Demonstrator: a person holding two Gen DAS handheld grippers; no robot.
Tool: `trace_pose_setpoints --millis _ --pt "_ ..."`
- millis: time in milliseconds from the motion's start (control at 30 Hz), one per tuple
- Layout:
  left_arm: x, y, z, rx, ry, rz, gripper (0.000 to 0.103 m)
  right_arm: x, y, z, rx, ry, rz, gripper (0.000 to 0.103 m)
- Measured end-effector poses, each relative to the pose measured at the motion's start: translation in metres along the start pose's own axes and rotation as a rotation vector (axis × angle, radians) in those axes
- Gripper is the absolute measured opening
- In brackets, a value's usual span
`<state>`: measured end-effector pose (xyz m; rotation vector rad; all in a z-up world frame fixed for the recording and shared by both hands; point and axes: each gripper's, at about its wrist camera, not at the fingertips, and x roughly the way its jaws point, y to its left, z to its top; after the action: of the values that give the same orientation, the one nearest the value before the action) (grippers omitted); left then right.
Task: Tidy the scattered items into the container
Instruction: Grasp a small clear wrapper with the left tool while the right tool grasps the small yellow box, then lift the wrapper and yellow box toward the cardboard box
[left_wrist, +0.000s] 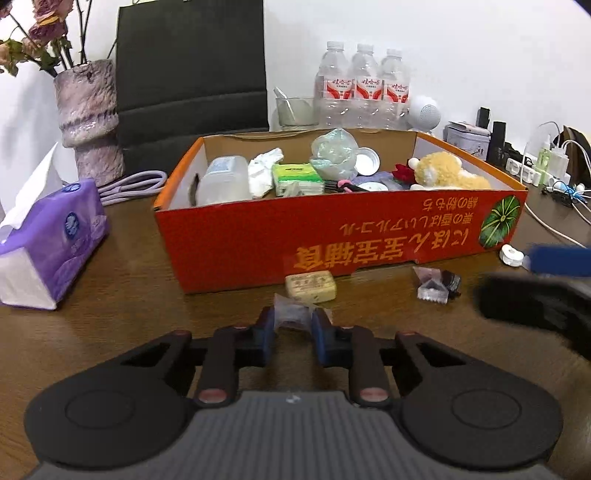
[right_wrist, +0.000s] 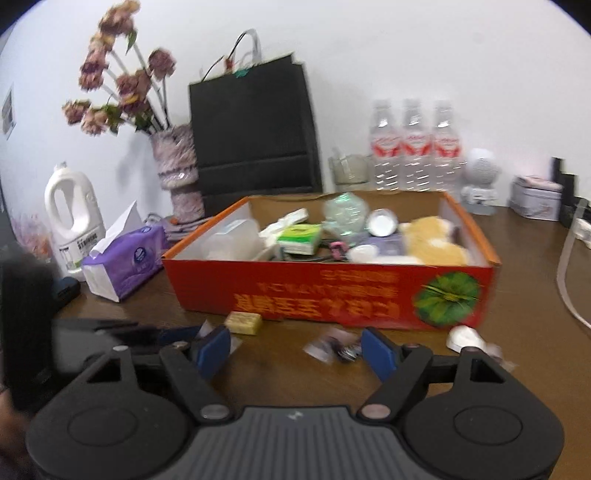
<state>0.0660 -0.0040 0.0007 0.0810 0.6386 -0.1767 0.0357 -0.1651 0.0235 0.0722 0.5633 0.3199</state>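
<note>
Where the left tongs (left_wrist: 293, 323) pinch it, the clear crinkled wrapper (left_wrist: 291, 314) looks small and purplish. The right tongs (right_wrist: 295, 350) gape empty above the desk (right_wrist: 288, 373).

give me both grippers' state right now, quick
left gripper: closed on a small clear wrapper in front of the orange box
right gripper: open, holding nothing

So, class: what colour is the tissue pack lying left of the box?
Purple, with white tissue poking out: the tissue pack shows best in the left wrist view.
</note>
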Motion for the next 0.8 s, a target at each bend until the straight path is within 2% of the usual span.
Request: trace_pose_setpoints --millis 167,200,300,367,433,467,500,633,800 --pt "-0.010 0.040 -0.005 -0.095 0.013 0.001 0.022 0.053 0.027 0.015 -0.047 0.072 0.045 0.076" --pt "-0.012 0.047 -0.005 -0.116 0.016 0.015 0.021 0.065 0.034 0.015 -0.055 0.089 0.041 0.073" --pt "-0.015 0.067 -0.005 -0.180 0.012 0.048 0.020 0.092 0.052 0.013 -0.082 0.136 -0.029 0.056" --pt "-0.014 0.074 -0.004 -0.210 0.014 0.067 0.020 0.099 0.064 0.006 -0.122 0.136 -0.092 0.053" --pt "-0.012 0.080 -0.004 -0.221 0.014 0.071 0.020 0.100 0.069 0.005 -0.122 0.123 -0.102 0.049" --pt "-0.012 0.081 -0.003 -0.223 0.013 0.072 0.020 0.100 0.069 0.005 -0.112 0.122 -0.096 0.037" --pt "-0.013 0.081 -0.003 -0.226 0.012 0.072 0.020 0.100 0.069 0.005 -0.106 0.118 -0.091 0.030" --pt "-0.015 0.077 -0.004 -0.197 -0.004 0.064 0.017 0.088 0.066 0.005 -0.107 0.119 -0.064 0.030" --pt "-0.025 0.062 -0.004 -0.135 -0.086 0.037 0.014 0.027 0.046 -0.002 -0.056 0.003 -0.048 0.030"
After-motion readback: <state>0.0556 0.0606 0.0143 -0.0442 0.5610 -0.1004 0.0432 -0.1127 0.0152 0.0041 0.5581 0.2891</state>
